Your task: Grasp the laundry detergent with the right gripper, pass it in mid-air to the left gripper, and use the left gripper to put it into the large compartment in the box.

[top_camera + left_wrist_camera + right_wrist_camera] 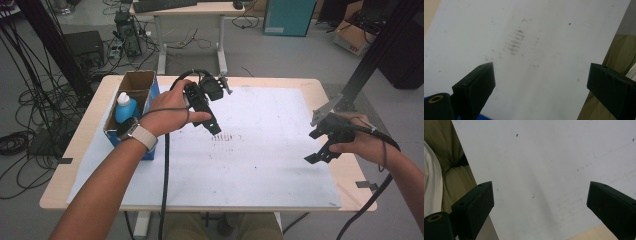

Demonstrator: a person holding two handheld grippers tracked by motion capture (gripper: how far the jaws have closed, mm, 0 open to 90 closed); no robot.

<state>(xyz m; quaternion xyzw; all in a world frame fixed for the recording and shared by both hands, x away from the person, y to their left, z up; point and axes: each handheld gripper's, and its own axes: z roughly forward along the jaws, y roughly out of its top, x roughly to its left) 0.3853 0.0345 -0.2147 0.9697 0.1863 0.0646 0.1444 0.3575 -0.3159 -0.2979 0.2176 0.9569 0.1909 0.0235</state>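
My left gripper (217, 117) is held above the white mat (270, 165) near the table's middle, pointing down at a patch of faint brown smudges (226, 137). In the left gripper view the left gripper (541, 75) is wide open with nothing between its jaws, and the smudges (515, 41) lie ahead on the mat (469, 37). My right gripper (314, 146) hovers over the mat's right edge. In the right gripper view the right gripper (540, 192) is also wide open and empty over bare mat (544, 157).
An open cardboard box (134, 95) stands at the table's left edge, holding a blue bottle with a white cap (125, 107). The person's trousers (451, 147) lie past the mat's near edge. A desk (190, 20) and cables stand beyond the table.
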